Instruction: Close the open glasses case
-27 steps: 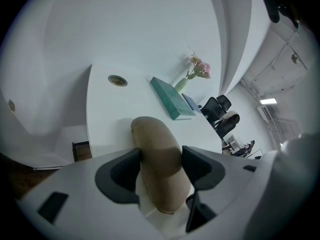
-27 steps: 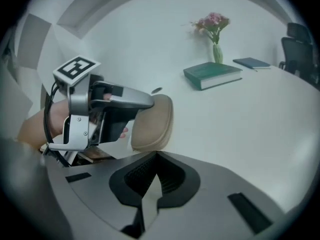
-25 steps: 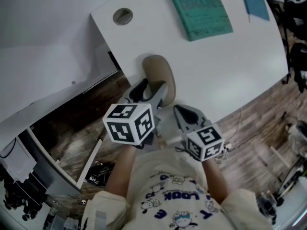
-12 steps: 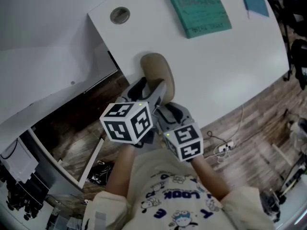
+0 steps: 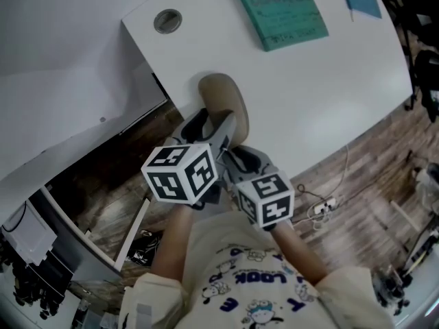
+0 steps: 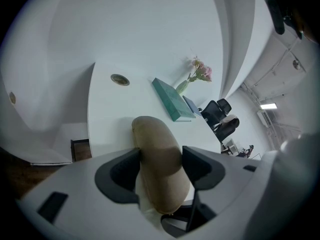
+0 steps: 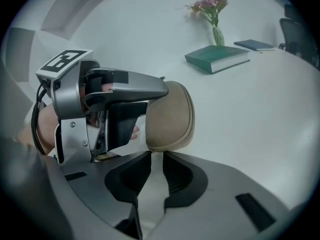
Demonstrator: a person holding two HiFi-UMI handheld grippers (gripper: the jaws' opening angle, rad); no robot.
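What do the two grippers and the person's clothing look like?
The left gripper and the right gripper are light grey with black jaw pads; each carries a white cube with black square markers. The right jaws have just been closing, nothing between them. The shirt is cream, with cartoon print.

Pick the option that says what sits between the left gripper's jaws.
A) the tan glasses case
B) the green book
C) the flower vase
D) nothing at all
A: in the left gripper view the glasses case lies between the jaws of the left gripper, which press on its two sides, while the green book lies far back on the table.
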